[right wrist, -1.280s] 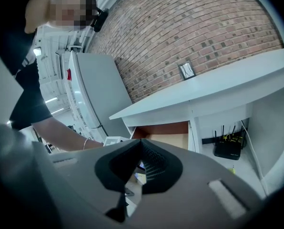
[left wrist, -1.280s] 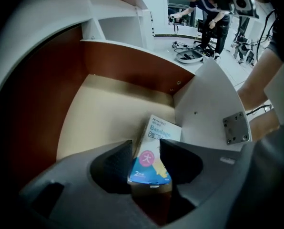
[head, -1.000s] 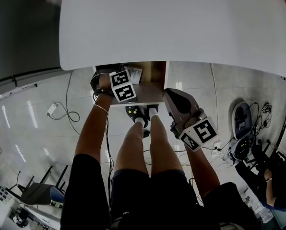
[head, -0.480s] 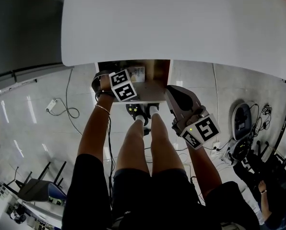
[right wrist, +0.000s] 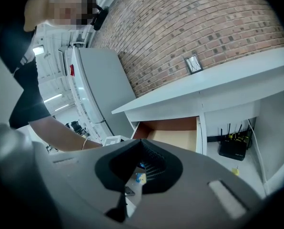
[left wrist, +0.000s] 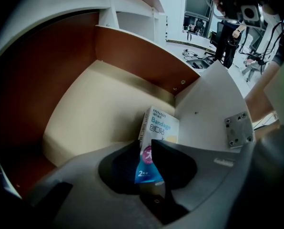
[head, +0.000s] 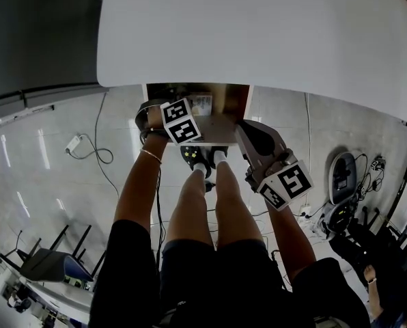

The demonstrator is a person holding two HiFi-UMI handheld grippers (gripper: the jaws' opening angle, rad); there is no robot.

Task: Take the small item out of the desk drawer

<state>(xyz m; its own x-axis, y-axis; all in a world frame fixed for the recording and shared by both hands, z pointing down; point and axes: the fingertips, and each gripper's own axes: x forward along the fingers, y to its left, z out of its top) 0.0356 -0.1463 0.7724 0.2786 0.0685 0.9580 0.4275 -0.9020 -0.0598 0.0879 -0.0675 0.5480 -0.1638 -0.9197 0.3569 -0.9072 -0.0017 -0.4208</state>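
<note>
Both left gripper (left wrist: 145, 145) jaws, just closing, pinch the bandage box (left wrist: 160, 125) inside the drawer (left wrist: 94, 104).

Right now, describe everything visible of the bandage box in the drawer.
The bandage box is a small flat cardboard carton, white on top with blue "Bandage" lettering, blue with a pink roundel lower down. It stands on edge, tilted, on the floor of the open drawer, close to its white wall. The left hand-held gripper reaches down over it; its jaws have just been closing, with the box's lower part between them, and look to press on both faces.
</note>
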